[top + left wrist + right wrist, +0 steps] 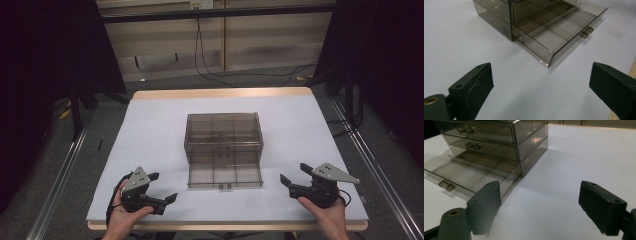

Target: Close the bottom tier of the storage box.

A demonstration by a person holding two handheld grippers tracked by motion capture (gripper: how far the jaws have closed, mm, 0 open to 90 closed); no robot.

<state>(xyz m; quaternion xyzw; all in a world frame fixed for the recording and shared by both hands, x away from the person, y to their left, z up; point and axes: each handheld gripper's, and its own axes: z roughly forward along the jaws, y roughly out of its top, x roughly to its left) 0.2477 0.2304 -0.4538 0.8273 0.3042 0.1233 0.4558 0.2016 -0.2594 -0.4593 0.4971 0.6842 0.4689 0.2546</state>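
Both grippers, left (164, 186) and right (291, 173), jaws wide apart and empty, either side of the drawer box (223, 134), bottom drawer (225, 175) out

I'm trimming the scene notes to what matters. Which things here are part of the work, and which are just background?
In the work:
- drawer cabinet, smoky clear plastic
- its bottom drawer, pulled out, compartments empty
- left gripper, open
- right gripper, open

Background:
- table
- cables on the floor behind
- black stands beside the table
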